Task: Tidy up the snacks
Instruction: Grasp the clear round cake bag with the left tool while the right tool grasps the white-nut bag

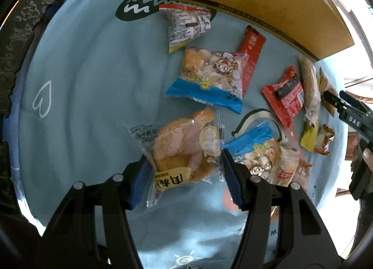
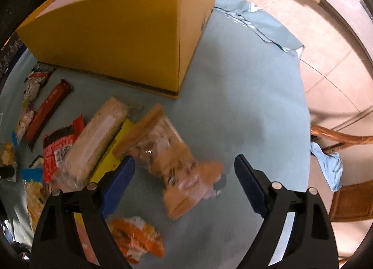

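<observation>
Left claw (image 1: 184, 175) spread wide astride a clear-wrapped pale bread packet (image 1: 181, 150) lying on the light-blue-clothed counter (image 1: 93, 105), blue pads beside the wrapper, contact unclear. Right claw (image 2: 184, 182) equally wide over a blurred clear bag of tan biscuits (image 2: 167, 152), gripping nothing. Beyond both, scattered snack packets and an open yellow cardboard box (image 2: 112, 35).

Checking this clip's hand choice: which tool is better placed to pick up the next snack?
Left. The left tool is open with the bread pack already between its pads, seemingly ready to close. The right tool is also open over a clear brown bag, but that view is blurred, so its alignment is less certain.
</observation>
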A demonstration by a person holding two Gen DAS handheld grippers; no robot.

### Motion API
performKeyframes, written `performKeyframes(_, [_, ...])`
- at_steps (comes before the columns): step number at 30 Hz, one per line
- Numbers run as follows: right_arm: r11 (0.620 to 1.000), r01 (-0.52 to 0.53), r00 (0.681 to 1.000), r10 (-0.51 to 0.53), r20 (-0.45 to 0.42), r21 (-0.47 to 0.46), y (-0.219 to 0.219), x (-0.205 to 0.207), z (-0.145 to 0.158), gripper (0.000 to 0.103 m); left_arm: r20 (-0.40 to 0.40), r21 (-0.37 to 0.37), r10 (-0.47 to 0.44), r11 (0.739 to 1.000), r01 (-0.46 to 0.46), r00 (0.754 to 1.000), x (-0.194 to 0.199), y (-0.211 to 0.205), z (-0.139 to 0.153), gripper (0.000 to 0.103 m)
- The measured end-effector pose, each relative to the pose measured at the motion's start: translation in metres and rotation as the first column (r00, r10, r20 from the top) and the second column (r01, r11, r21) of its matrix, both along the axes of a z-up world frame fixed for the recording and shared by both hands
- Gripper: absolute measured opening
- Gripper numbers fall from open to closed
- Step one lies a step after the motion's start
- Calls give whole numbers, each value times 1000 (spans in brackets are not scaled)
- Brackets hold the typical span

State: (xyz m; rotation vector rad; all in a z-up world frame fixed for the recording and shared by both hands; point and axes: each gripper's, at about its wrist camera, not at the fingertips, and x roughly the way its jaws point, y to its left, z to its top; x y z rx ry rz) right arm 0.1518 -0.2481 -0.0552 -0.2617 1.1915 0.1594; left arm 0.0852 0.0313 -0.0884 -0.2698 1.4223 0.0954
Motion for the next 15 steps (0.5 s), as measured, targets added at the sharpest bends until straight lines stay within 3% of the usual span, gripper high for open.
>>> performKeyframes(3, [1000,-10,999,10,-39,5,1,5,-7,86,-12,-1,5,1000,-5,1000,3,0,-5,60])
performKeyframes(5, [999,-42,995,40,-93,-21,6,3,-20,75,-20,-6,11,1000,-11,1000,4,3,-8,60])
performKeyframes(6, [998,-53,996,52,-78,-18,7,-1,-20,71,-24,-7,14,1000,-14,1000,5,3,-11,61])
performKeyframes(7, [998,-57,995,58,-85,12,5,-4,-19,57,-28,-12,21,1000,-21,999,10,2,-15,61])
performKeyframes(10, [998,-52,994,55,-95,36,4,-11,-14,54,-27,-20,31,999,-32,999,18,5,-21,62])
performKeyframes(15, [985,43,997,-31,-75,166,-13,-31,4,54,-36,-38,58,998,-60,998,23,8,-27,67])
